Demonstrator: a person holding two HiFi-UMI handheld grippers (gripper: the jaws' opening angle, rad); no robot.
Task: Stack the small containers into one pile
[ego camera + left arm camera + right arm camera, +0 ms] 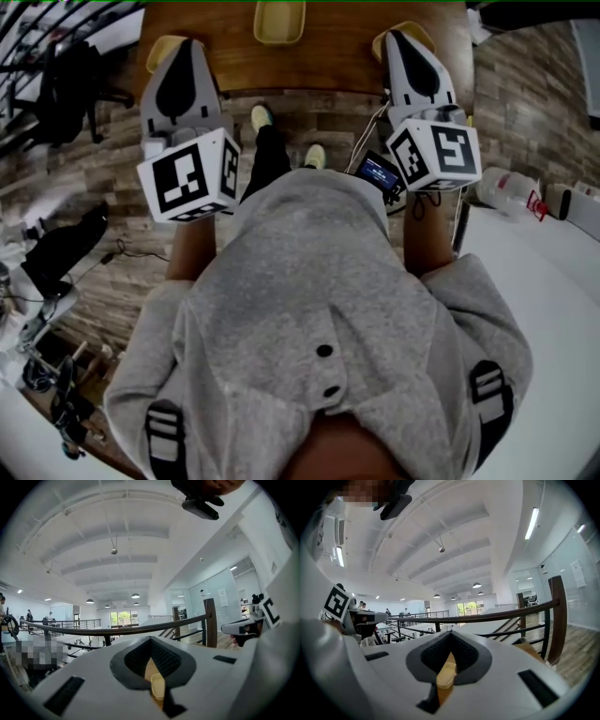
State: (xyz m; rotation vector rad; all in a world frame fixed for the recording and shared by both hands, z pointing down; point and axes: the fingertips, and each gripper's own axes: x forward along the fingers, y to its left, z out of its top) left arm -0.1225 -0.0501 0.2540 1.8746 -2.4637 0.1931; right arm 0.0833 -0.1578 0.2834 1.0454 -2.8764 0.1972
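- Middle container [279, 21], on the table [337, 56], cut off by the head view's top edge.
- Left gripper [187, 47] hides most of the left container [160, 49]; right gripper [397, 39] likewise covers the right container [421, 34].
- Distant people [361, 605] in both gripper views too small to make out.

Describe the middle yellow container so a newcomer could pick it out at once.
Find the wooden table at the top of the head view. Of three pale yellow containers on it, the middle container lies between the left gripper and the right gripper. Unlike the left container and right container, no gripper overlaps it.
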